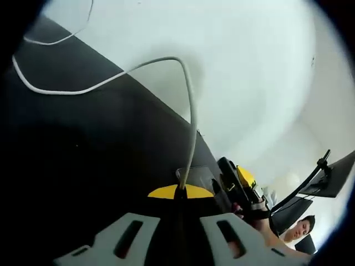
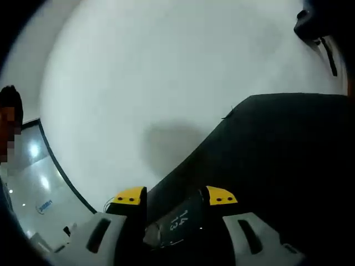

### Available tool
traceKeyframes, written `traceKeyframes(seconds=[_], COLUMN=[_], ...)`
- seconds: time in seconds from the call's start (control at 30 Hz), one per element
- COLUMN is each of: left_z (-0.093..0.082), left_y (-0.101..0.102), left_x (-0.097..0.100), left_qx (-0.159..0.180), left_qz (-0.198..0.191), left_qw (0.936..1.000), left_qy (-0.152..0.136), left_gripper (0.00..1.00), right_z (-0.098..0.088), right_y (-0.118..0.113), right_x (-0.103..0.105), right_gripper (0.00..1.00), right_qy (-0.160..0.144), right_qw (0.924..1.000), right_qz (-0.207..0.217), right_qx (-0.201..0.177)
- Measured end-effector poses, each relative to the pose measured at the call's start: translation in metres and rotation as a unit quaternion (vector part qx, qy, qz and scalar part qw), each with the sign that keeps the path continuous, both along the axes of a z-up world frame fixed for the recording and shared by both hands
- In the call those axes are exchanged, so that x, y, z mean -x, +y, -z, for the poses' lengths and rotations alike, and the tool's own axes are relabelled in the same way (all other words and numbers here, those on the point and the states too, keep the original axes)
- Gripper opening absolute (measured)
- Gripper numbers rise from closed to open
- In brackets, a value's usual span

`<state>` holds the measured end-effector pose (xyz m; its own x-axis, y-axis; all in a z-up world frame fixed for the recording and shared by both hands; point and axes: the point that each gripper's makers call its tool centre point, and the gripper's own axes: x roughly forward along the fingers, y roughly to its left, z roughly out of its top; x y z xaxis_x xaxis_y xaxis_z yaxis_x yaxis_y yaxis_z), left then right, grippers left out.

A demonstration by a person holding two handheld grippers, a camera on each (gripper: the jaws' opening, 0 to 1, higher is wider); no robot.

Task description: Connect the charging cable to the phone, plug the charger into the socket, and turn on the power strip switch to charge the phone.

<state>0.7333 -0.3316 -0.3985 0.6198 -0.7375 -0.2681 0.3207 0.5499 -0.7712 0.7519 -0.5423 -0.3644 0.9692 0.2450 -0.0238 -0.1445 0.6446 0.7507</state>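
- Pinching the white charging cable at its dark plug end, the left gripper has its yellow-tipped fingers drawn together on it.
- From that grip the cable rises, bends over and trails away across the black table towards the far edge.
- The right gripper clamps the phone between its fingers, one yellow tip on each side.
- The phone sits low between them, its lit screen showing the digits 14 and 13.
- Beyond the table, a pale floor spreads out.
- In the left gripper view, a person sits by dark monitors.
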Motion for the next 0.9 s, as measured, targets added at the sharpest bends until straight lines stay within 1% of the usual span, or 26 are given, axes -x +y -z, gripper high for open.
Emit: traceKeyframes(seconds=[0.13,0.2,0.3,0.33,0.37,0.43,0.47,0.5,0.53,0.57,0.6,0.63,0.67,0.7,0.73,0.77,0.8,0.83,0.87,0.9], left_z=[0.001,0.003,0.005,0.007,0.007,0.009,0.009,0.010,0.010,0.011,0.011,0.011,0.011,0.011,0.012,0.012,0.012,0.012,0.013,0.012], left_y=[0.000,0.001,0.002,0.002,0.002,0.002,0.002,0.002,0.001,0.001,0.001,0.001,0.000,0.000,-0.002,-0.002,-0.004,-0.004,-0.004,-0.005], left_x=[-0.001,-0.002,-0.001,-0.001,-0.002,-0.002,-0.002,-0.002,-0.002,-0.003,-0.003,-0.003,-0.003,-0.003,-0.002,-0.002,-0.002,-0.002,-0.003,-0.003], left_qx=[0.000,-0.003,-0.015,-0.023,-0.024,-0.030,-0.033,-0.039,-0.044,-0.051,-0.055,-0.057,-0.057,-0.060,-0.070,-0.076,-0.082,-0.084,-0.096,-0.096], left_qz=[-0.002,-0.003,-0.001,0.001,0.000,-0.001,-0.001,-0.001,-0.001,0.000,0.001,0.002,0.004,0.006,0.008,0.009,0.009,0.009,0.011,0.010], left_qw=[1.0000,1.0000,0.9999,0.9997,0.9997,0.9995,0.9994,0.9992,0.9990,0.9987,0.9985,0.9983,0.9983,0.9981,0.9973,0.9968,0.9962,0.9960,0.9946,0.9946], left_qy=[0.002,0.006,0.005,0.005,0.005,0.006,0.005,0.003,0.000,-0.004,-0.006,-0.010,-0.011,-0.013,-0.021,-0.024,-0.028,-0.030,-0.038,-0.039], left_gripper=[0.00,0.00,0.00,0.00,0.00,0.00,0.00,0.00,0.00,0.00,0.00,0.00,0.00,0.00,0.00,0.00,0.00,0.00,0.00,0.00], right_z=[0.004,0.004,0.003,0.000,-0.004,-0.019,-0.017,-0.015,-0.008,-0.005,0.001,0.001,0.005,0.007,0.010,0.016,0.019,0.019,0.020,0.020], right_y=[0.005,0.005,0.004,0.003,0.003,-0.001,-0.007,-0.014,-0.019,-0.019,-0.014,-0.012,-0.008,-0.005,-0.003,0.004,0.006,0.013,0.014,0.012], right_x=[-0.001,-0.001,0.000,0.000,0.001,0.004,0.006,0.004,0.003,0.001,-0.001,-0.001,-0.001,-0.002,-0.002,-0.001,-0.001,-0.002,-0.002,-0.001], right_gripper=[0.40,0.42,0.42,0.42,0.42,0.43,0.43,0.43,0.43,0.43,0.42,0.42,0.41,0.41,0.40,0.38,0.36,0.34,0.34,0.35], right_qy=[0.016,0.017,0.014,0.006,-0.004,-0.044,-0.035,-0.036,-0.020,-0.012,0.001,0.003,0.018,0.023,0.031,0.053,0.063,0.065,0.068,0.066], right_qw=[0.9999,0.9998,0.9999,0.9999,0.9999,0.9985,0.9987,0.9985,0.9986,0.9986,0.9990,0.9993,0.9996,0.9996,0.9994,0.9986,0.9979,0.9977,0.9975,0.9977], right_qz=[-0.005,-0.004,-0.001,-0.001,0.000,0.005,0.015,0.028,0.038,0.043,0.043,0.037,0.021,0.017,0.013,0.004,-0.004,-0.016,-0.018,-0.014], right_qx=[0.000,0.004,-0.005,-0.010,-0.017,-0.032,-0.032,-0.031,-0.031,-0.029,-0.014,-0.011,-0.005,-0.004,-0.002,0.004,0.011,0.011,0.009,0.008])
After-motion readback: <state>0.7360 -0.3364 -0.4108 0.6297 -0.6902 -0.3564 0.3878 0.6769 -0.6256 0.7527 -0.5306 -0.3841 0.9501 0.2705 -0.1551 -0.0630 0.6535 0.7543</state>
